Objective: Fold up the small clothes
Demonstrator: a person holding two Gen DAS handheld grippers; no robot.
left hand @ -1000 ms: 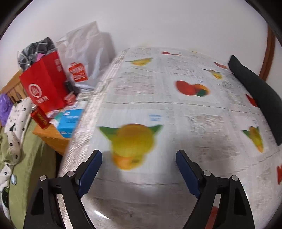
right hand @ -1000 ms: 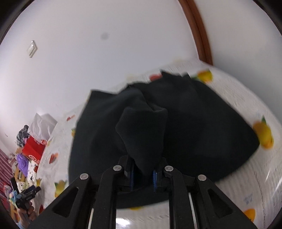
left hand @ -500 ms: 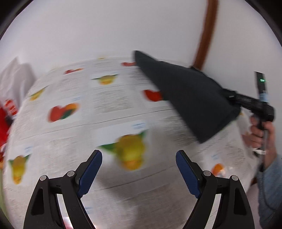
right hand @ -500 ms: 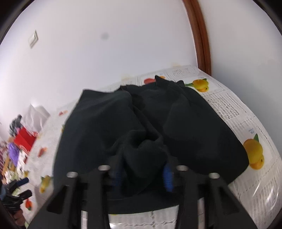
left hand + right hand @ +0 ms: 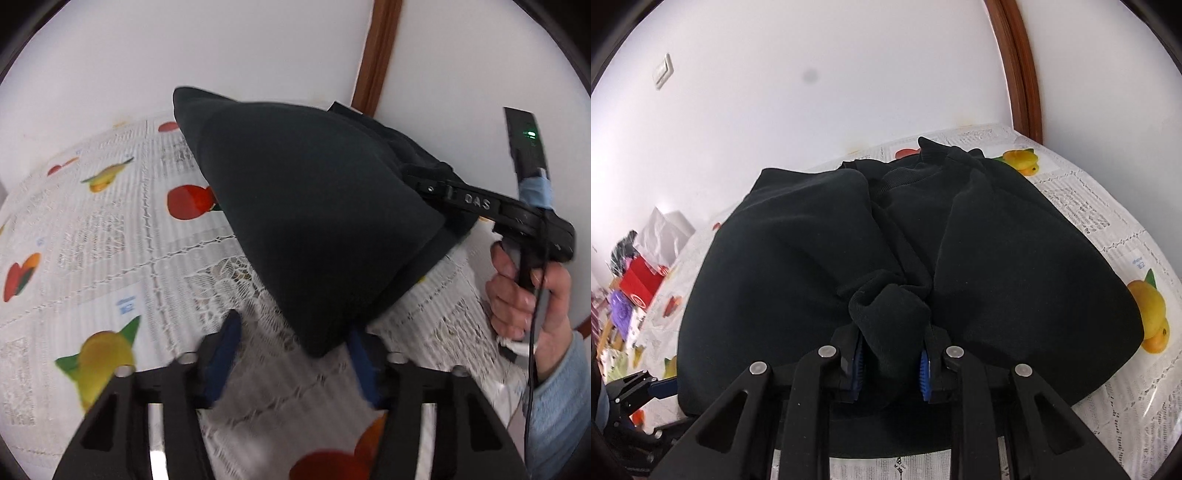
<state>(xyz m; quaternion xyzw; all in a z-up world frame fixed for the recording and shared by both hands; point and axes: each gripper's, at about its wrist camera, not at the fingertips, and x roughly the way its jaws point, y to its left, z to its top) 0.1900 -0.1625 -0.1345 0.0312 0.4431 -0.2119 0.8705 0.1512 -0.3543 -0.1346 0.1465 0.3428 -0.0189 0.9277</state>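
Note:
A black sweatshirt lies spread on the fruit-print lace tablecloth. My right gripper is shut on a bunched fold at its near edge; in the left wrist view the right gripper bites into the cloth's far right side, held by a hand. My left gripper sits at the sweatshirt's lower corner. Its jaws are closing, with the corner tip hanging between the blue pads, which do not squeeze it. The left gripper also shows at the lower left of the right wrist view.
A red bag and a white plastic bag crowd the table's far left end. A white wall with a brown door frame stands just behind the table. A light-blue sleeve is at the right edge.
My left gripper has swept right across the cloth to the sweatshirt's corner and its jaws have narrowed. The right gripper keeps its hold, with the fold now bunched lower between its pads.

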